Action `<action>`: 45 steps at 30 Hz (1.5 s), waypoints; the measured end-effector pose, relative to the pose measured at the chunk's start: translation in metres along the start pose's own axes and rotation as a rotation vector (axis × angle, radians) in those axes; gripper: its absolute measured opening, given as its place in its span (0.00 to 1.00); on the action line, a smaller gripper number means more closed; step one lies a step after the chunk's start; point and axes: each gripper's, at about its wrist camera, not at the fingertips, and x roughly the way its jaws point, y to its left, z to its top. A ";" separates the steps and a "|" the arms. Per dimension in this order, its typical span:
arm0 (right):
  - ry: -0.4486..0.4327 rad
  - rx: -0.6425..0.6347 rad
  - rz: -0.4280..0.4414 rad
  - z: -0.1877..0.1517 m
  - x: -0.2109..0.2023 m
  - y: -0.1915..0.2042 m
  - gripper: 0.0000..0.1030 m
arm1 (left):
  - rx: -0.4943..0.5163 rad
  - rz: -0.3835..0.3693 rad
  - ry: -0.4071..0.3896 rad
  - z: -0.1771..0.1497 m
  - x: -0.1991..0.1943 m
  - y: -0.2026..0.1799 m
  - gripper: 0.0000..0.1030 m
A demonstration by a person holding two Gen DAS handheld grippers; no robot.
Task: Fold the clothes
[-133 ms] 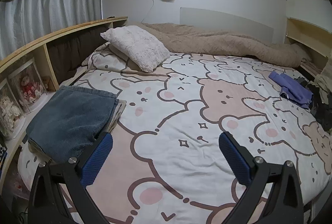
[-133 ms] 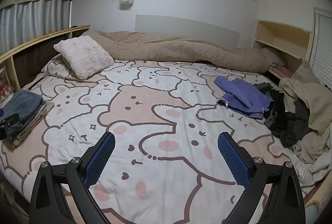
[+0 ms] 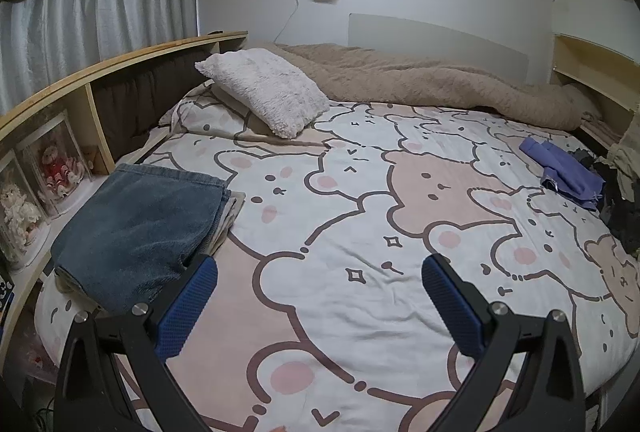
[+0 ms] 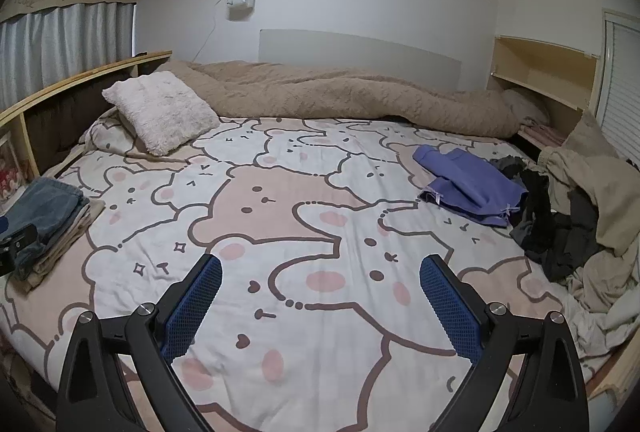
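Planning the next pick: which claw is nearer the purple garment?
Right. In its own view the right claw has the purple garment ahead to its right. The left claw sees the garment far off at the right edge, its left finger beside the folded jeans.

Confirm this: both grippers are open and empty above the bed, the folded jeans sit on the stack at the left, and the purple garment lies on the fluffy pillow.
One error: the purple garment lies on the bear-print sheet at the right beside the unfolded pile, far from the fluffy pillow. The right wrist view shows it. The rest holds.
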 end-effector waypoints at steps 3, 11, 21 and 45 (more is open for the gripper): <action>-0.001 0.003 0.002 -0.001 0.001 -0.003 0.96 | 0.007 0.009 0.001 -0.001 0.000 -0.002 1.00; -0.003 0.013 0.006 -0.003 0.003 -0.011 0.96 | 0.004 0.003 0.003 -0.003 0.004 0.002 1.00; 0.012 0.008 -0.009 -0.002 0.008 -0.007 0.96 | 0.006 0.002 0.008 -0.004 0.006 0.002 1.00; 0.028 0.010 -0.004 -0.003 0.019 -0.010 0.96 | 0.031 0.014 -0.001 -0.009 0.013 -0.007 1.00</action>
